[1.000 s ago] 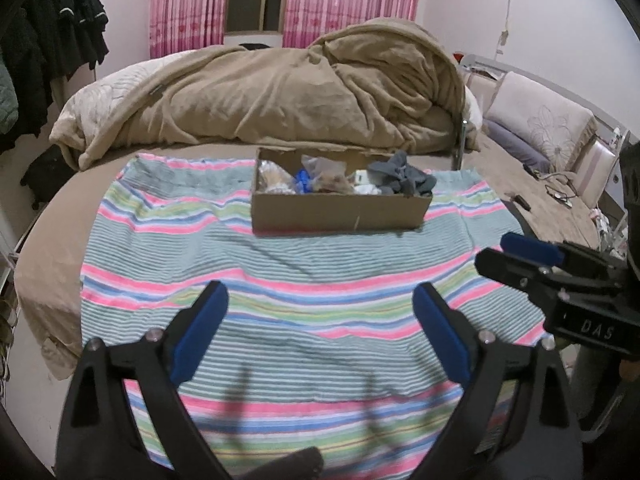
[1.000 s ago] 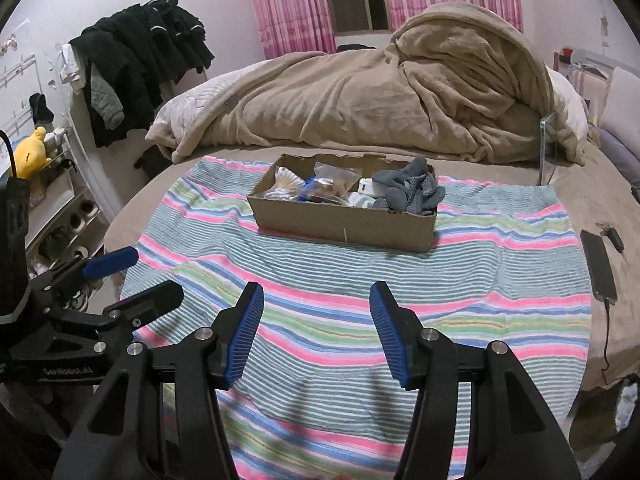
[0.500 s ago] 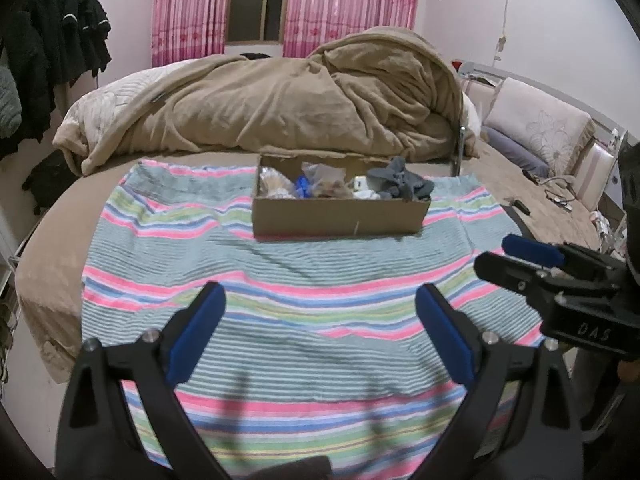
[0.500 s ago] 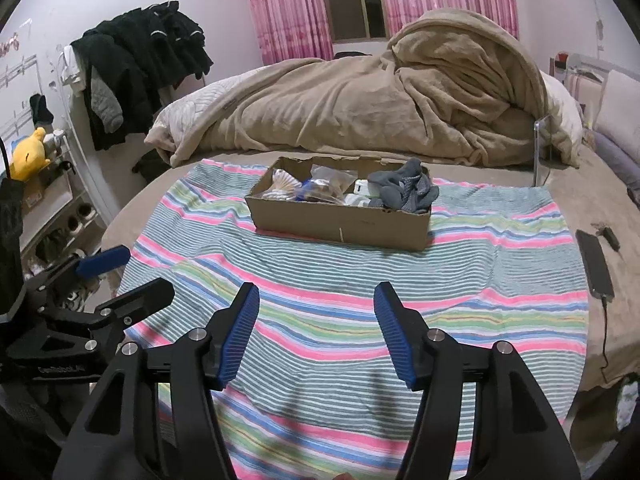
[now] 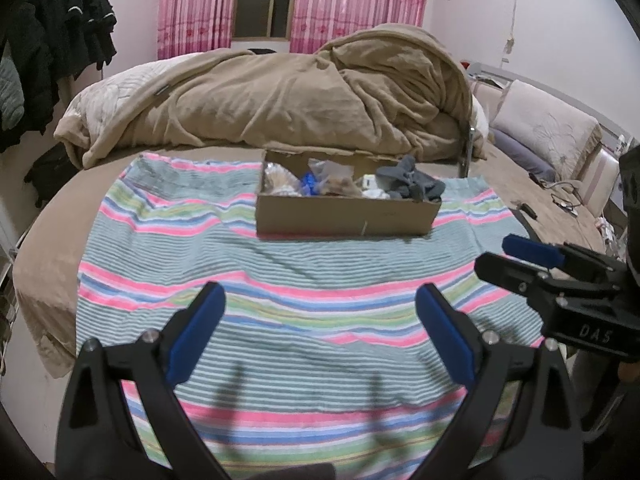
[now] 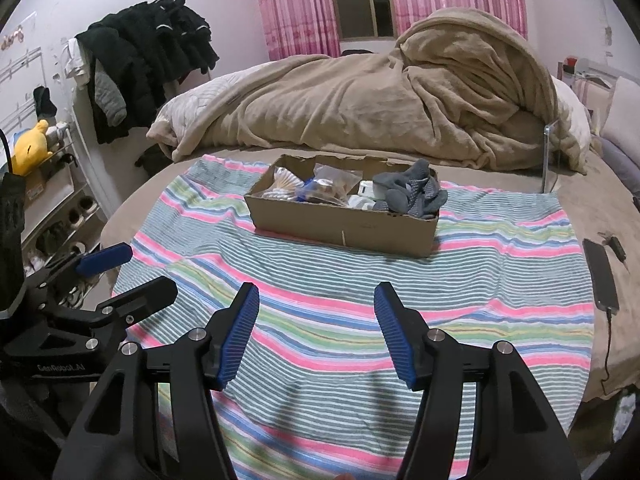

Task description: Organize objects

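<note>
Well, I hold two claws, left [image 5: 320, 336] and right [image 6: 316, 336], both spread wide and empty above the striped cloth [image 5: 280, 280]. One box [image 5: 344, 216] sits on the cloth's far half, long side across my view. Inside I count one grey sock bundle [image 6: 412, 192] and perhaps three clear bags [image 6: 328, 184], too jumbled to tell.

A home bedroom: a round bed [image 6: 132, 216] with a rumpled tan blanket [image 6: 360, 100], pink curtains [image 6: 296, 8] at a dark window, dark clothes [image 6: 152, 52] hanging on a rack, shoes on a low shelf [image 6: 60, 216].
</note>
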Available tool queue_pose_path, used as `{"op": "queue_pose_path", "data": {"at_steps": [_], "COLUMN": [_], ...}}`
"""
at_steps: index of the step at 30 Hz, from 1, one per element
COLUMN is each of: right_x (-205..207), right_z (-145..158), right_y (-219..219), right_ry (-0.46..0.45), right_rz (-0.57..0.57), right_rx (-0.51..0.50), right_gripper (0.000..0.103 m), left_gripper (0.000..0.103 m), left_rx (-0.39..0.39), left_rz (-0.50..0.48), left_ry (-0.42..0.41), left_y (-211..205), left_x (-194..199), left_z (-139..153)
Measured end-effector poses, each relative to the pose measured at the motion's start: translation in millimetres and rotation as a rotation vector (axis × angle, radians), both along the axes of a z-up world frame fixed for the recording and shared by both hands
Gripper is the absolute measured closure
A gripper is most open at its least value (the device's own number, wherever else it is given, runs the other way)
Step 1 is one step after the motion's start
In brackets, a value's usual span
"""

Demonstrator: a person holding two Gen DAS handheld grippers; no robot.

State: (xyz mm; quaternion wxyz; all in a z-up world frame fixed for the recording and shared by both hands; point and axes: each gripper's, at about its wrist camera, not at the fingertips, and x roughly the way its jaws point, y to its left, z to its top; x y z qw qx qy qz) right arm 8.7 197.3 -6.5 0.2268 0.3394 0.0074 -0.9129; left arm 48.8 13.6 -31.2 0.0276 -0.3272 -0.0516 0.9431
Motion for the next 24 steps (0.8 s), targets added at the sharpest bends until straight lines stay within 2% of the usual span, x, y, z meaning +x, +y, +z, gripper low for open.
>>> {"op": "queue_pose_path", "data": {"at_steps": [8,13,24], "right_x": [-9,-13,-22], "right_z": [-5,-7,-13], "right_y": [-1,0,4], "right_ry": [-0.010,-0.013,-0.027], "right_rz": [0.014,0.020,0.017], "right_rx": [-0.006,-0.007,-0.012], "right_gripper": [0.040,0.040,0.040], "left_gripper": [0.006,0.001,0.001], "left_rx": [0.033,0.039,0.041], "left_rz": [0.013,0.024,0.050], "left_ry": [0.000,0.008,-0.005], "left_y": [-4,-4,-6], "left_x": [-6,-9,-17], "left_z": [-4,-6,-12]}}
